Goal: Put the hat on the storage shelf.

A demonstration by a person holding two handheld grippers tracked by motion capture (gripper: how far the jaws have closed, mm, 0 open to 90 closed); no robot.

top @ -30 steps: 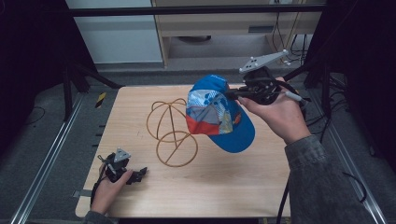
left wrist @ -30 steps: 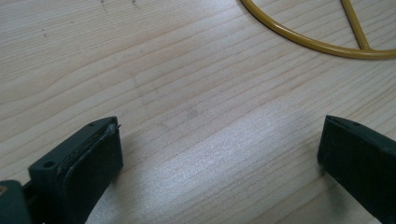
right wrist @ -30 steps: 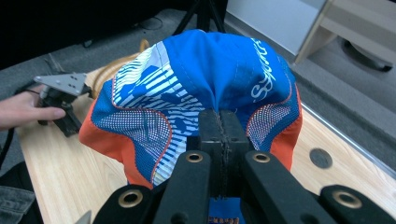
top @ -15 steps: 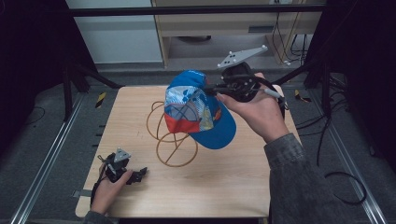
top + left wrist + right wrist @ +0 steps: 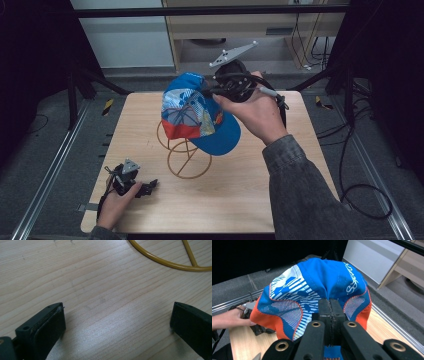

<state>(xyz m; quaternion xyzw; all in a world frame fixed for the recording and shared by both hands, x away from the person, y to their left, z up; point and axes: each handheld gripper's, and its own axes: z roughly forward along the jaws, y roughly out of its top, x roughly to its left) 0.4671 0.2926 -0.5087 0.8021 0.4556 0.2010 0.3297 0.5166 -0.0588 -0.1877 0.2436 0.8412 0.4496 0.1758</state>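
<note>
Cap (image 5: pixel 192 112): I see blue, white striped print, orange lower band.
Wire stand (image 5: pixel 188 159): I see mustard yellow.
Table (image 5: pixel 240 185): pale wood grain.
Right gripper (image 5: pixel 331 308): black jaws.
Sleeve (image 5: pixel 305 190): grey.

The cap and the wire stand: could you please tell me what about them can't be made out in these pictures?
- High view: the cap covers the top of the wire stand, so whether they touch is unclear.
- Right gripper view: the right claw, shut on the cap's fabric, hides the brim.
- Left gripper view: the stand's ring is cut off by the top edge, beyond the open left claw.
</note>
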